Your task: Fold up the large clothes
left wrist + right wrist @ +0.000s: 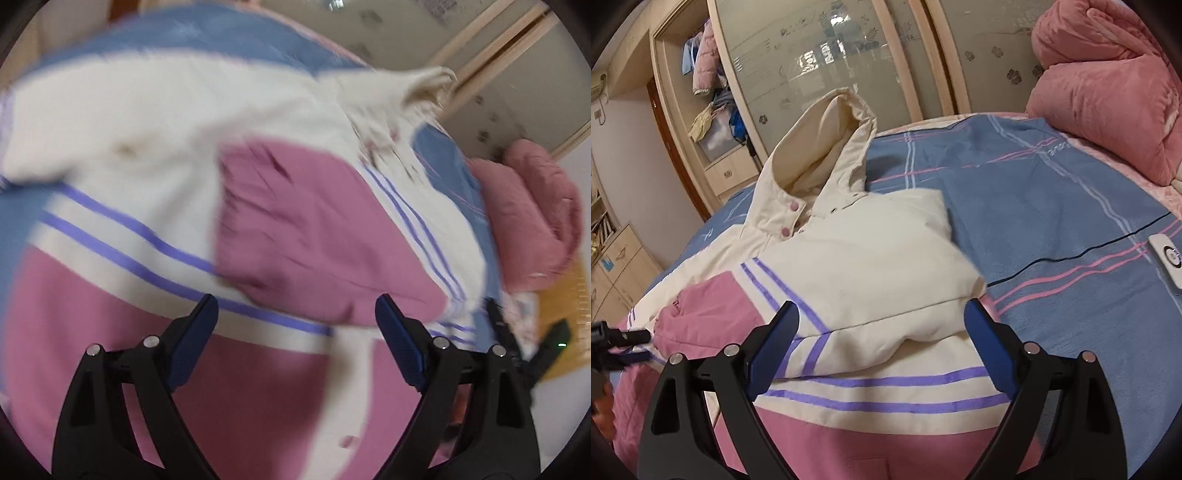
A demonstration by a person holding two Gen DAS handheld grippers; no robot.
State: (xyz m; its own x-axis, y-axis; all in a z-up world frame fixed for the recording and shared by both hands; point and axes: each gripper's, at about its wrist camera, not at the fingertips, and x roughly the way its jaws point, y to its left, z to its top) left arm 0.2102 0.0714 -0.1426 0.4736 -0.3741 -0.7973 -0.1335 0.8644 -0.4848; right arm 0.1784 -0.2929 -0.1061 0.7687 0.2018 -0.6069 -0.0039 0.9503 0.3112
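Fingers (790, 325) apart, jacket (871, 258) on bed (1052, 206)

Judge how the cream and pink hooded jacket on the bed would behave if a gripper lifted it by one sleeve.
The jacket looks padded and soft, so it would probably sag and unfold. Its puffy bulk suggests it is light for its size. The hood would likely flop.

The jacket (871, 280) covers the near half of the bed (1052, 206), hood (831, 144) propped up at the far end. Right of it the blue sheet lies open, up to a white remote (1167, 258) and the pink quilt (1108, 85) heaped at the far corner.
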